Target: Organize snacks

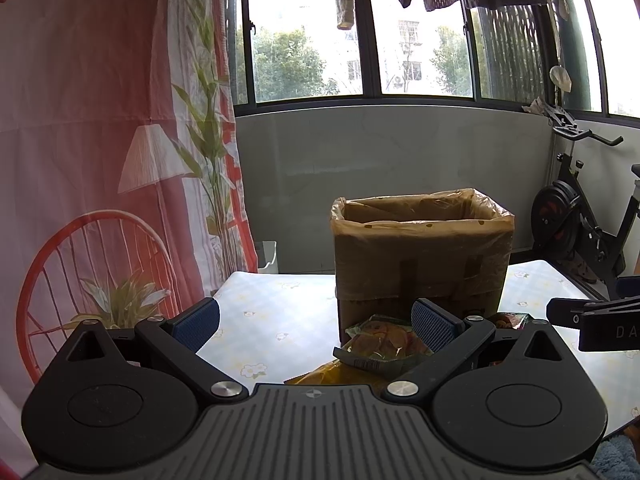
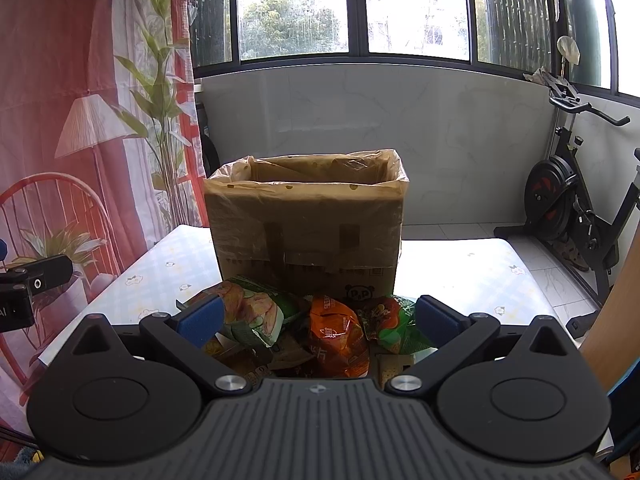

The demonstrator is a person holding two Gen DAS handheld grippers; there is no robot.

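Several snack packets [image 2: 304,328] lie heaped on the table [image 2: 480,268] against the near side of a bag-lined cardboard box [image 2: 308,216], apparently their destination. Both the right gripper [image 2: 318,318] and left gripper [image 1: 316,320] hover wide open, holding nothing.

Daylit windows [image 2: 356,8], exercise bike [image 2: 572,208]

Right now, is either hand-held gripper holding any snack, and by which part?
Nothing is held. The left hand-held gripper and right hand-held gripper are both open above the crinkly snack packets.
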